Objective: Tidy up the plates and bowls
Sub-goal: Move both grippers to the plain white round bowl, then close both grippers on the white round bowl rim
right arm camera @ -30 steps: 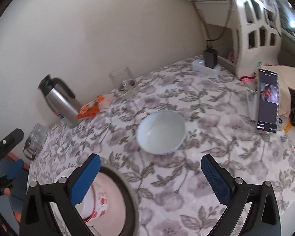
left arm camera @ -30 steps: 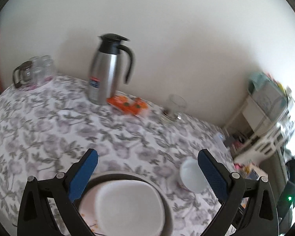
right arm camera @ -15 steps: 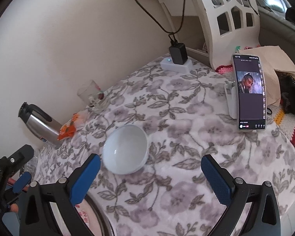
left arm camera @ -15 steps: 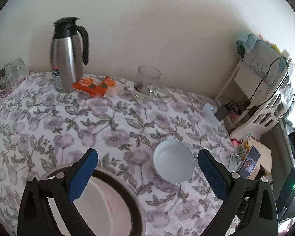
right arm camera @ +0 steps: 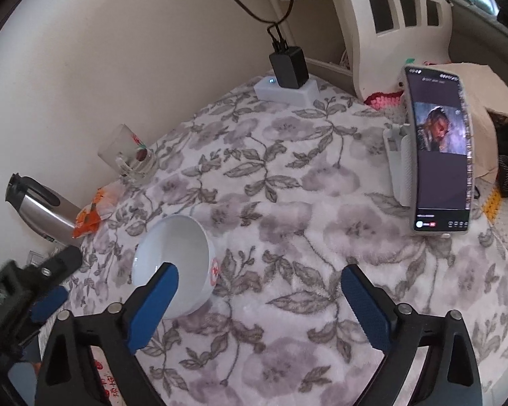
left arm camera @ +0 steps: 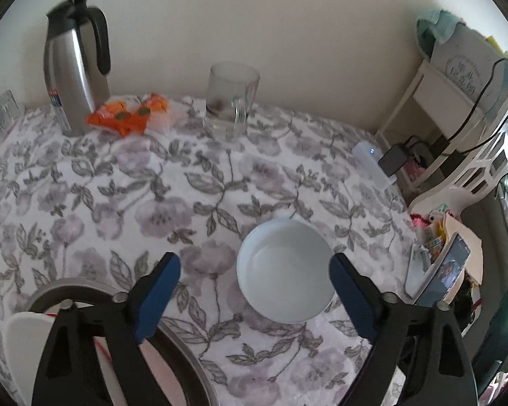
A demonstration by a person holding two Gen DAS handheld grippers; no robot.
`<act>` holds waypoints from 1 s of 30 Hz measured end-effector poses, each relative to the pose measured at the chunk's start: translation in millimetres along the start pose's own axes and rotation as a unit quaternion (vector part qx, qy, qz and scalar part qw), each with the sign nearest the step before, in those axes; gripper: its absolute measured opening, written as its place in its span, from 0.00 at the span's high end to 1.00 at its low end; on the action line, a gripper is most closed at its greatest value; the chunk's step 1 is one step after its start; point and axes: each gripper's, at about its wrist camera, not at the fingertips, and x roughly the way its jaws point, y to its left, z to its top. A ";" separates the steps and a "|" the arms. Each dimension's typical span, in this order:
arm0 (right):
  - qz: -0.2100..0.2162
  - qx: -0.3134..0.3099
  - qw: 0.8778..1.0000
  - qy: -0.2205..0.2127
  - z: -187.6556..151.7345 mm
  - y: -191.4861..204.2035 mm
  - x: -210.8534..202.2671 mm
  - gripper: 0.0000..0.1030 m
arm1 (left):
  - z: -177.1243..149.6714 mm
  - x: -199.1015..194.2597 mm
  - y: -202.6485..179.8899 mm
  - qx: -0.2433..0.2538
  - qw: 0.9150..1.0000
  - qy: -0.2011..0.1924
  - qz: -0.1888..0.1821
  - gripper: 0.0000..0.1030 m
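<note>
Bowl (left arm camera: 285,272): white, upright, empty; sits on the floral tablecloth (left arm camera: 152,186), framed between the two blue pads of the left gripper, touching neither as far as the view tells.
Bowl, right wrist view (right arm camera: 172,264): red mark on its outer wall; partly behind the left blue pad of the right gripper.
Left gripper (left arm camera: 254,291): fingers spread wide, nothing held; hovers over the bowl.
Right gripper (right arm camera: 259,304): fingers spread wide, nothing held; bare tablecloth between the pads.
Plate (left arm camera: 179,365): dark-rimmed, at the lower left edge of the left wrist view, just beside the bowl; something white and pale pink lies on it, possibly a square dish, mostly hidden by the gripper frame.
Glass mug (left arm camera: 232,96): clear, upright, near the wall, well apart from the bowl.
Orange packet (left arm camera: 128,116): flat on the cloth between mug and jug.
Steel jug (left arm camera: 74,67): black lid and handle, upright by the wall.
Phone (right arm camera: 438,155): propped on a white stand, screen lit, at the table's right side.
Power strip (right arm camera: 286,93): white, black charger plugged in, by the wall.
</note>
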 end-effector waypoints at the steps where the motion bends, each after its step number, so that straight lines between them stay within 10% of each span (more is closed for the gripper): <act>1: 0.003 0.000 1.000 0.003 0.7 0.1 3.3 0.11 | -1.1 4.4 -0.4 0.001 1.000 0.003 0.000 0.14; 30: 0.026 -0.048 0.997 0.053 0.8 27.2 75.2 0.57 | -11.9 83.0 12.8 -0.028 0.998 0.061 -0.001 0.72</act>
